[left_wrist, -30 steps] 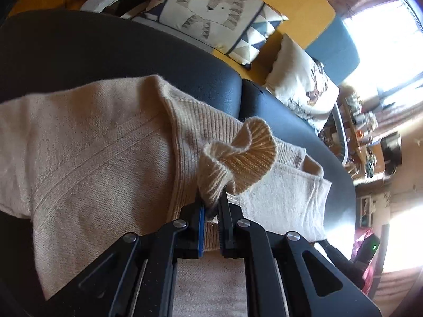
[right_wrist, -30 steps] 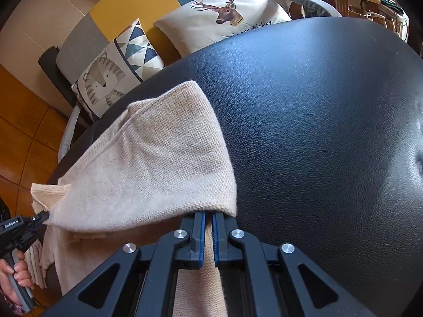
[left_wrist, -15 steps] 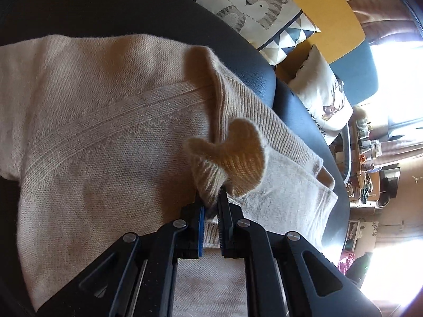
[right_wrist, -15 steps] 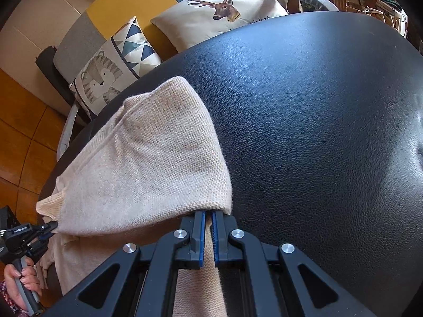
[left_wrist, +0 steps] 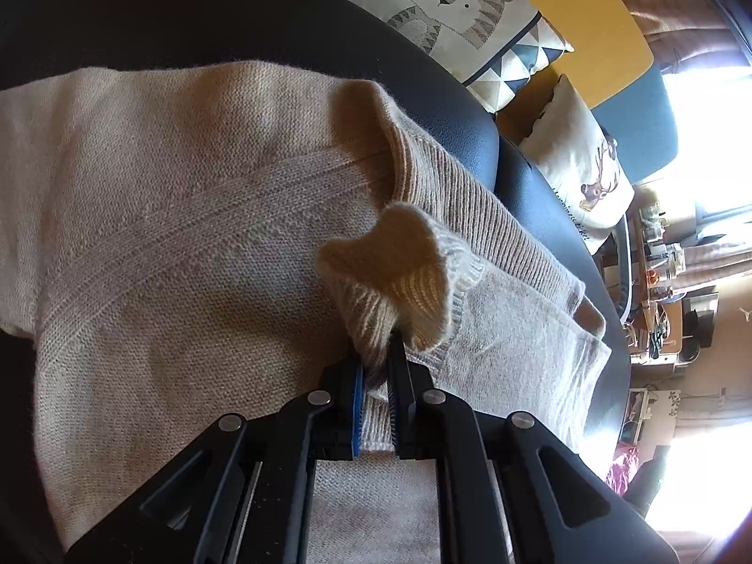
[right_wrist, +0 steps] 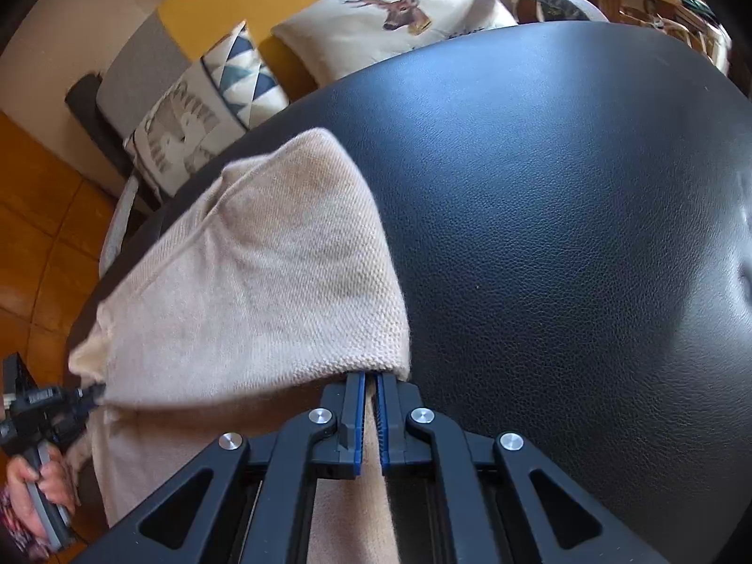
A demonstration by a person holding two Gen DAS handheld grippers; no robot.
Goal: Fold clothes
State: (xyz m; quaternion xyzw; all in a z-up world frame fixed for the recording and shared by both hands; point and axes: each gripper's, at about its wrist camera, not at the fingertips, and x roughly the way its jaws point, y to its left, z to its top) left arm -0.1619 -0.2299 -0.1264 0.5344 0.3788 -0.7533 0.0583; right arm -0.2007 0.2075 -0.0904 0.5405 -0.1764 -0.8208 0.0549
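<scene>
Left gripper [left_wrist: 376, 376]: jaws pressed together on the ribbed cuff [left_wrist: 399, 277] of a beige knit sweater [left_wrist: 178, 235]; the cuff flares out above the blue pads. Rest of the sweater lies spread on a black leather surface [left_wrist: 470, 141] below and beyond the cuff, a ribbed band running along its far edge.

Right gripper [right_wrist: 371, 390]: jaws nearly closed, pinching a folded edge of the same sweater [right_wrist: 263, 282]; knit fabric drapes over the fingertips and hangs down between the gripper arms. From there the cloth stretches left to the left gripper [right_wrist: 89, 395], seen at the left edge of the right wrist view, with a hand [right_wrist: 33, 493] on its handle. Leather surface [right_wrist: 564, 235] bare to the right.

Beyond the surface: cat-print cushion [left_wrist: 451, 4], [right_wrist: 188, 127], deer-print cushion [right_wrist: 399, 14], [left_wrist: 583, 174], sofa with yellow panel [left_wrist: 592, 28]. Bright window far right in left wrist view; cluttered shelf beside it, details unclear.
</scene>
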